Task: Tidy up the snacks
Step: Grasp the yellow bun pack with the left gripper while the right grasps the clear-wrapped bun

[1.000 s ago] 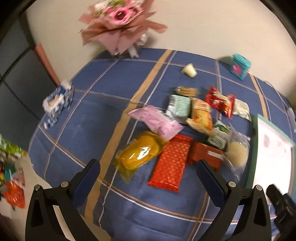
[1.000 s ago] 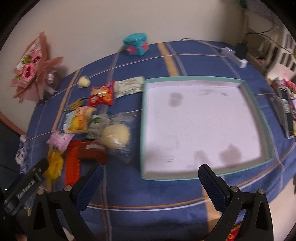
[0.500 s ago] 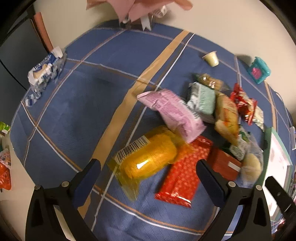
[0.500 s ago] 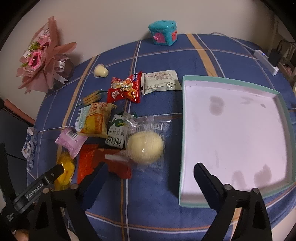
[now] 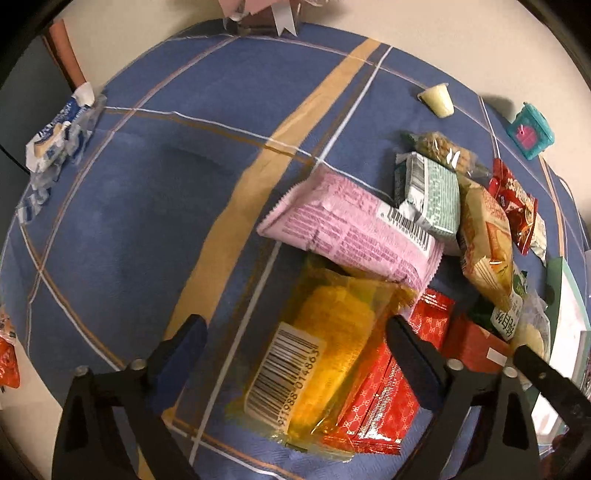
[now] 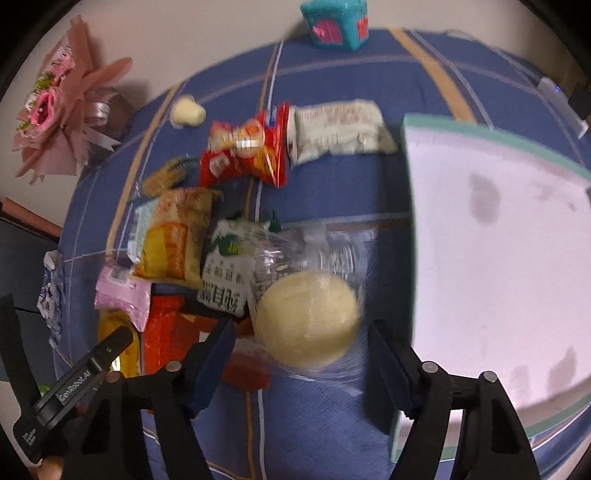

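Right wrist view is motion-blurred: print on the pale green packet point(image 6: 338, 133) and red snack bag point(image 6: 245, 149) unreadable. Tray point(image 6: 476, 129) cut off at right edge. Bouquet point(image 5: 258, 14) cropped by top edge in left view, only wrapping and ribbon show. Red patterned packet point(image 5: 384, 384) partly under the yellow wrapped snack point(image 5: 325, 354); pink packet point(image 5: 351, 229) overlaps that one's top. Red box point(image 5: 469, 343) mostly hidden behind the gripper finger point(image 5: 410, 358).
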